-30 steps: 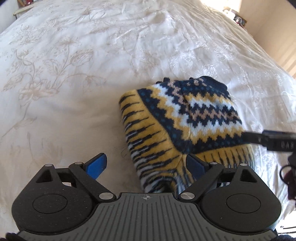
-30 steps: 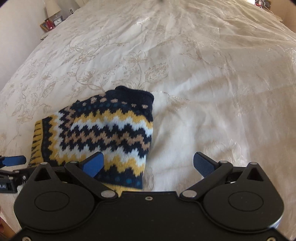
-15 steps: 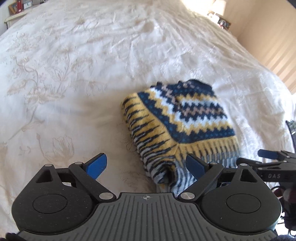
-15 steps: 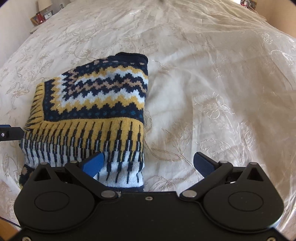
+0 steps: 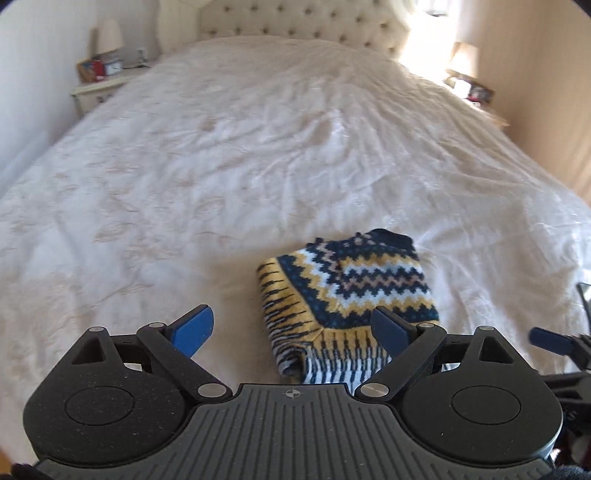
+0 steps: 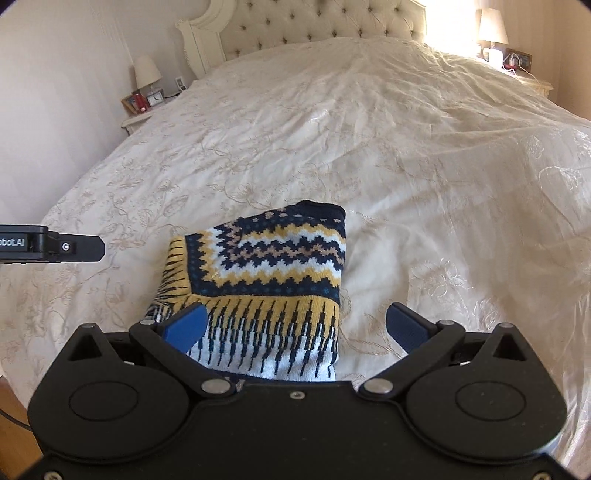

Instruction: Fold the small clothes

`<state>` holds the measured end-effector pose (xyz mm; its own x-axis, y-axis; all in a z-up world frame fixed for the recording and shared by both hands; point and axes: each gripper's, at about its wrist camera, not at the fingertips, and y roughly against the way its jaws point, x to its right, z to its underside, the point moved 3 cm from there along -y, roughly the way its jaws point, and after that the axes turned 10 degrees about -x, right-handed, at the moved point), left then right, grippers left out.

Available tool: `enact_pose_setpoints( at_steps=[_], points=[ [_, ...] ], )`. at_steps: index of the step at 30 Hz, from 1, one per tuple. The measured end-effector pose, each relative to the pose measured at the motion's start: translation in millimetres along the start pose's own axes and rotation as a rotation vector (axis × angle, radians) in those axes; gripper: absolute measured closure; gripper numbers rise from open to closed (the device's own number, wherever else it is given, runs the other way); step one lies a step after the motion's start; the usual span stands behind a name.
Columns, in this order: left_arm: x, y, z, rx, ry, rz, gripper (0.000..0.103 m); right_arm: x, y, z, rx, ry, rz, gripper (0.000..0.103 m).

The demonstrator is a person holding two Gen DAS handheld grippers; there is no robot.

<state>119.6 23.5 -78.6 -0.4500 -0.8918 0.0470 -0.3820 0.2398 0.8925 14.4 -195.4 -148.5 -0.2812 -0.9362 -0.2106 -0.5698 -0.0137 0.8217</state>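
Note:
A small knitted sweater (image 5: pixel 351 291) in navy, yellow and white zigzag lies folded into a compact rectangle on the cream bedspread (image 5: pixel 258 166). It also shows in the right wrist view (image 6: pixel 269 273). My left gripper (image 5: pixel 293 328) is open and empty, raised above and in front of the sweater's near left corner. My right gripper (image 6: pixel 295 325) is open and empty, raised above the sweater's near edge. The left gripper's body (image 6: pixel 51 249) shows at the left edge of the right wrist view.
The bed has a tufted headboard (image 5: pixel 303 22) at the far end. A nightstand with a lamp (image 5: pixel 107 37) stands at the far left, another lamp (image 6: pixel 493 27) at the far right. A wooden floor strip (image 6: pixel 14 417) shows beside the bed.
Both grippers have pulled back and lifted away from the folded sweater, so the whole bed and headboard come into view. The sweater stays in place.

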Motion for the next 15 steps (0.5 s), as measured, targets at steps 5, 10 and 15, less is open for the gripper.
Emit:
enact_pose_setpoints(
  at_steps=[5,10,15],
  points=[
    [16.1,23.9,15.0,0.013,0.021,-0.014,0.010,4.2,29.3,8.0,0.034,0.004,-0.017,0.001],
    [28.5,35.8,37.3,-0.005,0.049,-0.007,0.010,1.6,50.4,17.9,0.051,0.042,0.024,0.001],
    [39.8,44.6,57.7,-0.018,0.034,-0.053,0.010,2.2,68.3,25.6,0.064,0.048,0.067,0.001]
  ],
)
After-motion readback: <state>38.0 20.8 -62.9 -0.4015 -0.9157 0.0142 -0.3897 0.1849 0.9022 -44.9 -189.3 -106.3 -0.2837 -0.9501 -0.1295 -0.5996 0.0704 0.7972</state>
